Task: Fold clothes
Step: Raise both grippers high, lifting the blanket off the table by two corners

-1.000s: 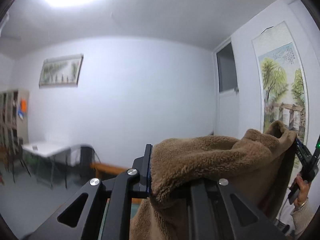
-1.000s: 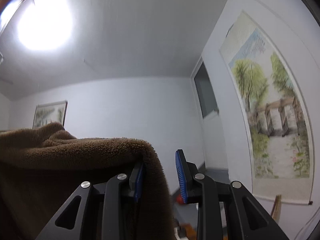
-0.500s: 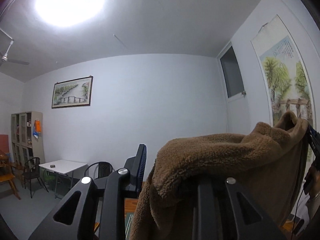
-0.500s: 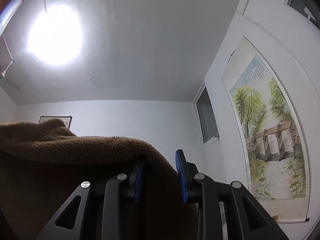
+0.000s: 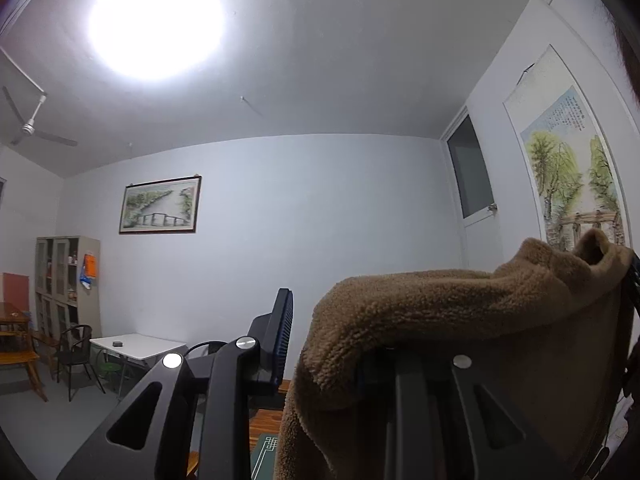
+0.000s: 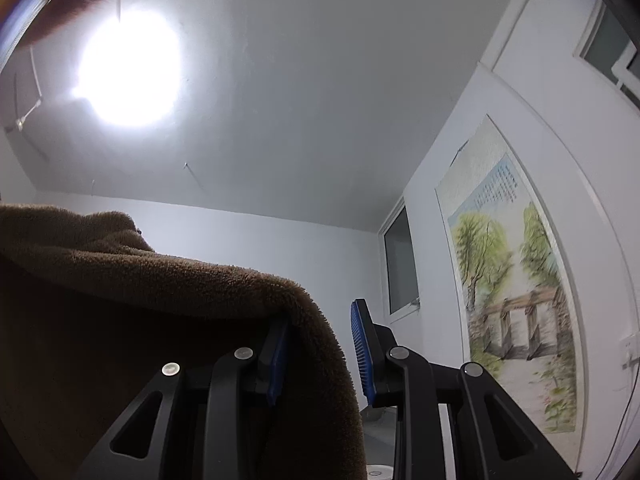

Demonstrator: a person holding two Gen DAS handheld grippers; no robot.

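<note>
While both grippers point up toward the ceiling, a brown fleece garment [image 5: 460,312] hangs draped between them.

L gripper [image 5: 332,340]: left finger [image 5: 280,328] bare w/ blue pad showing, fabric draped over the right one; fingers look apart, can't tell if cloth is pinched. R gripper [image 6: 320,356]: 2 blue pads apart, fleece [image 6: 160,280] lying over the left finger and falling into the gap, right finger [image 6: 364,356] bare. Scroll painting [image 6: 516,288] on right wall, framed picture [image 5: 160,206] on far wall.
</note>
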